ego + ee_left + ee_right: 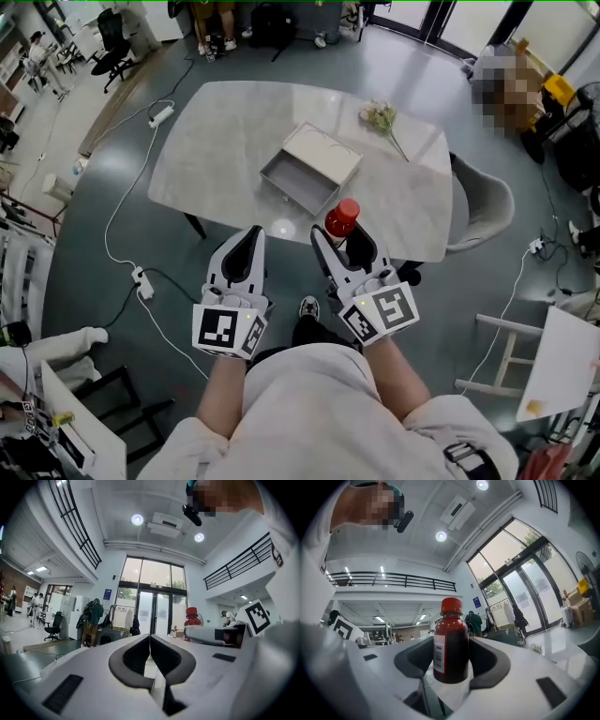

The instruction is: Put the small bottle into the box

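Clamps a small dark-red bottle with a red cap [451, 644], upright, between the fingers of the right gripper [339, 242], at the near edge of the pale marbled desk [216, 141]. Presses the left gripper [149, 637] fingers together on nothing, beside the right one. Farther in on the desk, apart from the bottle: a shallow grey square box [286, 190], open (lid tipped back behind it), only its bare floor showing. Near the far right edge, a sprig of pale flowers [380, 117].

Bare table [206, 141] round the open box [305, 178] — flowers [382, 117] well aside
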The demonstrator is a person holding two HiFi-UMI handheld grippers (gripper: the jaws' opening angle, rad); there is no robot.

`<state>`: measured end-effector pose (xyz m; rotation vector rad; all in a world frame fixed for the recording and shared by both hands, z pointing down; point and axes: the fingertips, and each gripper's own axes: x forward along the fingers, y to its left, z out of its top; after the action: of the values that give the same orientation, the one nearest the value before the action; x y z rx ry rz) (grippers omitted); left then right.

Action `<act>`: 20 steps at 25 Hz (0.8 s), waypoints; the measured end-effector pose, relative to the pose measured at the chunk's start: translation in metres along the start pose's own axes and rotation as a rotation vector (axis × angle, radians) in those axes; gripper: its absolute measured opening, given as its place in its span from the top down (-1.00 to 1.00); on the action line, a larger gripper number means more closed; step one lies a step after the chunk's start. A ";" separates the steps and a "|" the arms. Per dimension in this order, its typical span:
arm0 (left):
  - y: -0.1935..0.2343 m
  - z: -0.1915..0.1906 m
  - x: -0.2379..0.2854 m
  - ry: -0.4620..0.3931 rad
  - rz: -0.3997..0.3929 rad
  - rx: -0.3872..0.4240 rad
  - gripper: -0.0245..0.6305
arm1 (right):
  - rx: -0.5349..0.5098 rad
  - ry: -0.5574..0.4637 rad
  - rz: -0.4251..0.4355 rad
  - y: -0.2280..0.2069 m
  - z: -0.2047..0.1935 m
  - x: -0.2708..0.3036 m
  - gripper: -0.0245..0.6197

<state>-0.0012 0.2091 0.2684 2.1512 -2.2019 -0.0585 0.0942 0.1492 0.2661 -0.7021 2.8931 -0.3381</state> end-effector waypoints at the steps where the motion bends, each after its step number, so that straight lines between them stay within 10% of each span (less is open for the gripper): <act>1: 0.001 -0.002 0.010 0.006 -0.001 0.002 0.85 | 0.007 0.001 0.003 -0.008 0.000 0.005 0.19; 20: 0.066 -0.044 0.161 0.113 -0.109 -0.057 0.85 | 0.239 0.070 -0.113 -0.118 -0.043 0.107 0.19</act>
<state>-0.0678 0.0505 0.3201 2.1847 -1.9977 -0.0054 0.0423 0.0053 0.3279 -0.8264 2.8154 -0.7211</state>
